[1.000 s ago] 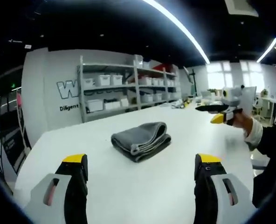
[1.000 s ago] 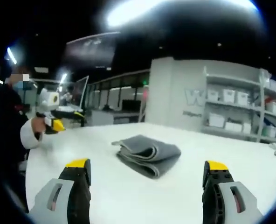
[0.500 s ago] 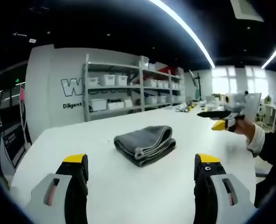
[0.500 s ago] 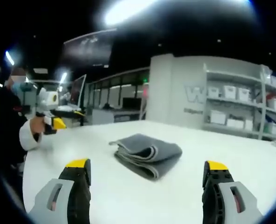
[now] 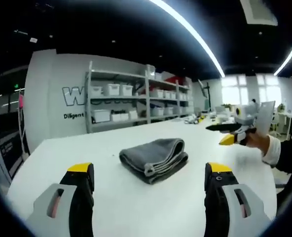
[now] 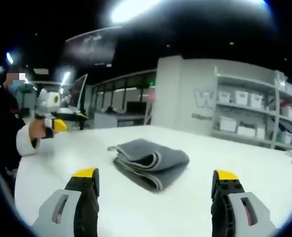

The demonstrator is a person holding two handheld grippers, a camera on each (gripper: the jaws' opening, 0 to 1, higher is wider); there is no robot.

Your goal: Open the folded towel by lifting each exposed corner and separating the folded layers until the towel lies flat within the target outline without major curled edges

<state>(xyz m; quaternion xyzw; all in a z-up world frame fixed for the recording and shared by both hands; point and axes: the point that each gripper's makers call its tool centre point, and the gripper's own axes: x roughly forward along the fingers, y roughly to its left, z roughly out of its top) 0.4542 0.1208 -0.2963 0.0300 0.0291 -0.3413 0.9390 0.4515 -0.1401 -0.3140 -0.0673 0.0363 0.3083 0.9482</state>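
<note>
Looking along the left gripper (image 5: 147, 173) in the left gripper view, its 2 yellow-tipped jaws rise from the bottom edge, spread wide apart with nothing between them. Above the gap, at the centre of the frame, a grey towel (image 5: 154, 159) lies folded in stacked layers on the white counter (image 5: 87, 153), apart from both jaws. At the right edge of the frame a person's hand (image 5: 252, 139) holds the right gripper (image 5: 228, 133) above the counter; whether its jaws are open cannot be told there. Metal shelves (image 5: 136, 101) with white bins stand against the far wall at centre left.

In the right gripper view, the right gripper (image 6: 153, 177) shows 2 yellow-tipped jaws at the bottom, wide apart and holding nothing. The grey towel (image 6: 148, 162) sits folded just above and between them, at the centre of the frame, resting on the white counter (image 6: 235, 153). At the left edge a hand (image 6: 35, 129) holds the left gripper (image 6: 62, 121) well apart from the towel. Shelves (image 6: 249, 118) with bins fill the right side.
</note>
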